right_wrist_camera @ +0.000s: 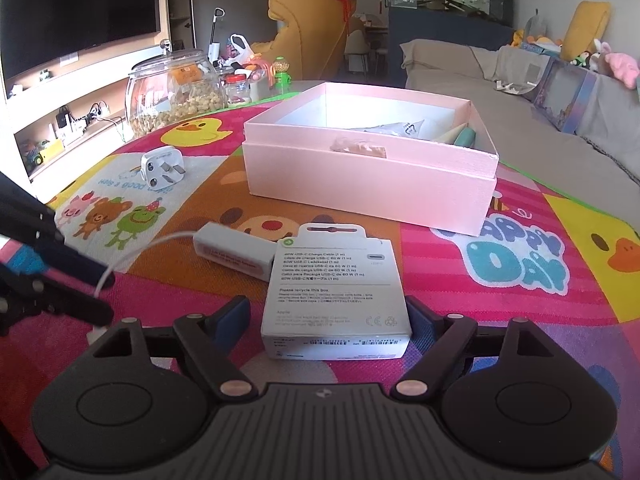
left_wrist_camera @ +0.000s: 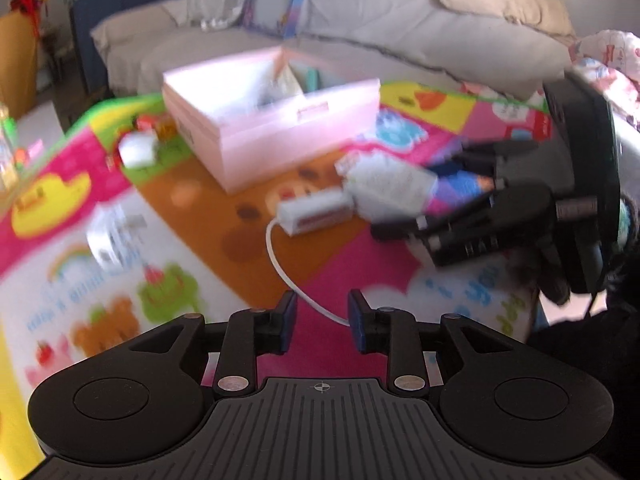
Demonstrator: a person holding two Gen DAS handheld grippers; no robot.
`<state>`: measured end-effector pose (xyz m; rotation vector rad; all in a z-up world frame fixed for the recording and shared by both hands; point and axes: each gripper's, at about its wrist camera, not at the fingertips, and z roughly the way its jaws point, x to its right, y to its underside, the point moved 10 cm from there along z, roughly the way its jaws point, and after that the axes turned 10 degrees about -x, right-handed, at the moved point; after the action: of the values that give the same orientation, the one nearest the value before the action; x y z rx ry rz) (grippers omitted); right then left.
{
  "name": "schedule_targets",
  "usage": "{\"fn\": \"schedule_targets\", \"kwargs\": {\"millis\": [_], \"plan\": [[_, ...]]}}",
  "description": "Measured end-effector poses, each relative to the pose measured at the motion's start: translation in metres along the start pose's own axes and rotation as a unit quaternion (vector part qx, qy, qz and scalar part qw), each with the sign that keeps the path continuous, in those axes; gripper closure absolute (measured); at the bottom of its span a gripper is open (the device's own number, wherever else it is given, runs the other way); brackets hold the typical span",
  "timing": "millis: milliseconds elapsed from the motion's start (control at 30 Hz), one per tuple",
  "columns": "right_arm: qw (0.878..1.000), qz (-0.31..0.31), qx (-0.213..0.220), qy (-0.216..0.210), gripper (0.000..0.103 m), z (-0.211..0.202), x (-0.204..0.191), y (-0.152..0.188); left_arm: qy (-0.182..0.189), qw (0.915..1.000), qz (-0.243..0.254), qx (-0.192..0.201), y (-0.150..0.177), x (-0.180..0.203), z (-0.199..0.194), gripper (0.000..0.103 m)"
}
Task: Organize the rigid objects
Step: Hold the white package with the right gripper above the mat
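Note:
A white USB-C cable box (right_wrist_camera: 334,296) lies flat on the colourful mat between the fingers of my right gripper (right_wrist_camera: 328,316), which is open around it; the left finger stands apart from it. The box also shows blurred in the left wrist view (left_wrist_camera: 390,188). A white adapter with a cable (right_wrist_camera: 234,254) lies just left of it, also visible in the left wrist view (left_wrist_camera: 316,212). A white wall plug (right_wrist_camera: 162,168) lies farther left. The open pink box (right_wrist_camera: 368,184) stands behind. My left gripper (left_wrist_camera: 322,326) is open and empty above the adapter's cable.
The pink box (left_wrist_camera: 272,128) holds a few packets and a green item. A glass jar of snacks (right_wrist_camera: 176,92) and small jars stand at the mat's far left edge. A grey sofa (right_wrist_camera: 520,92) lies behind. The left gripper's fingers (right_wrist_camera: 76,280) show at the left edge.

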<state>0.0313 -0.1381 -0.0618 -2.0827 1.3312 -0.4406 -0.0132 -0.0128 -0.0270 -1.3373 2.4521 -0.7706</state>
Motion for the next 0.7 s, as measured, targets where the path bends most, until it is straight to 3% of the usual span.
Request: {"fn": "schedule_targets", "kwargs": {"millis": [133,233,333,400,467,600,700], "plan": [[1.000,0.004,0.001,-0.003,0.021,0.000,0.001,0.000,-0.010,0.9994,0.019,0.027,-0.030,-0.007,-0.003,0.072],[1.000,0.007,0.003,-0.005,0.021,-0.001,0.001,0.001,-0.018,0.9994,0.029,0.009,-0.039,-0.012,0.006,0.072],[1.000,0.009,0.005,-0.007,0.021,-0.001,0.002,0.001,-0.010,0.9989,0.038,-0.024,-0.027,-0.010,0.018,0.072],[1.000,0.009,0.004,-0.008,0.020,-0.001,0.002,0.001,-0.006,0.9982,0.045,-0.039,-0.013,-0.007,0.023,0.065],[1.000,0.008,0.004,-0.007,0.020,0.000,0.002,0.001,0.020,0.9976,0.044,-0.049,-0.001,-0.002,0.021,0.069],[1.000,0.005,0.002,-0.006,0.019,0.000,0.001,0.001,0.063,0.9950,0.062,-0.046,0.013,0.009,0.004,0.069],[1.000,0.003,0.001,-0.004,0.018,0.001,0.000,0.001,0.054,0.9956,0.065,-0.041,0.015,0.006,-0.005,0.069]]}}
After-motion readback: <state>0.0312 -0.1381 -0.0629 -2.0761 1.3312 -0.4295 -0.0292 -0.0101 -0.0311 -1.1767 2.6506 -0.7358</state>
